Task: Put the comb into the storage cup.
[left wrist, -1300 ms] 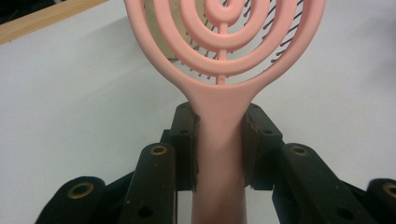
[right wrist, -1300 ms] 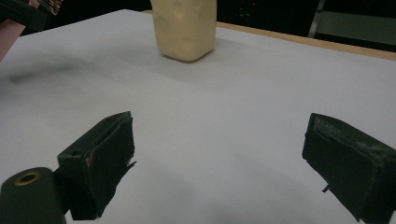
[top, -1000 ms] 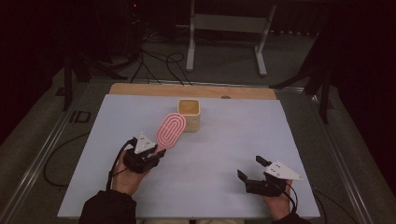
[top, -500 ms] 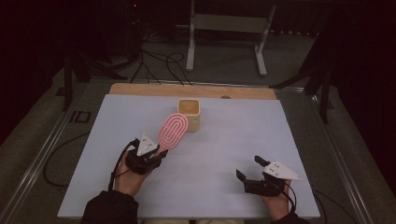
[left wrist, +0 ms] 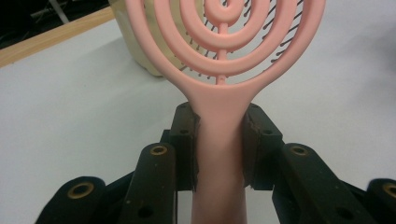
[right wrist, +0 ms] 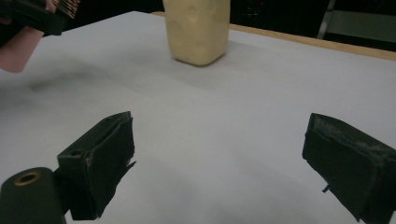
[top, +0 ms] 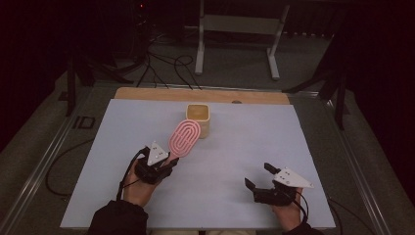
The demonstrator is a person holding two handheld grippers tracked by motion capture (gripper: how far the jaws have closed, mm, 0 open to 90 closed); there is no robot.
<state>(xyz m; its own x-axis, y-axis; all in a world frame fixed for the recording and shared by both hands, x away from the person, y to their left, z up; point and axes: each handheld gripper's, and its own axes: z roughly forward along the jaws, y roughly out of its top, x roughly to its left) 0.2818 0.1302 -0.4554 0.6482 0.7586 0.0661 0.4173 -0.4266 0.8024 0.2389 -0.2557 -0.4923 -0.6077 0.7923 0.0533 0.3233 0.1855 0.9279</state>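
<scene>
A pink hairbrush [top: 184,138] with a round, ringed head is held up off the table, its head tilted toward a cream square cup [top: 198,119]. My left gripper [top: 167,164] is shut on the brush's handle [left wrist: 219,154], and dark bristles show through the rings [left wrist: 224,42]. The cup [left wrist: 140,51] stands just behind the brush head. Low at the table's front right, my right gripper [top: 258,176] stands open with nothing between its jaws. From that gripper [right wrist: 219,158] the cup [right wrist: 198,29] stands farther off on the sheet.
A white sheet [top: 244,142] covers the table, with a wooden strip [top: 147,94] along its far edge. Beyond the table are a metal stand [top: 237,29] and floor cables [top: 161,61]. A hand [right wrist: 18,51] shows at the upper left of the right gripper view.
My left gripper has carried the brush slightly right and toward the cup. The right gripper has stayed in place.
</scene>
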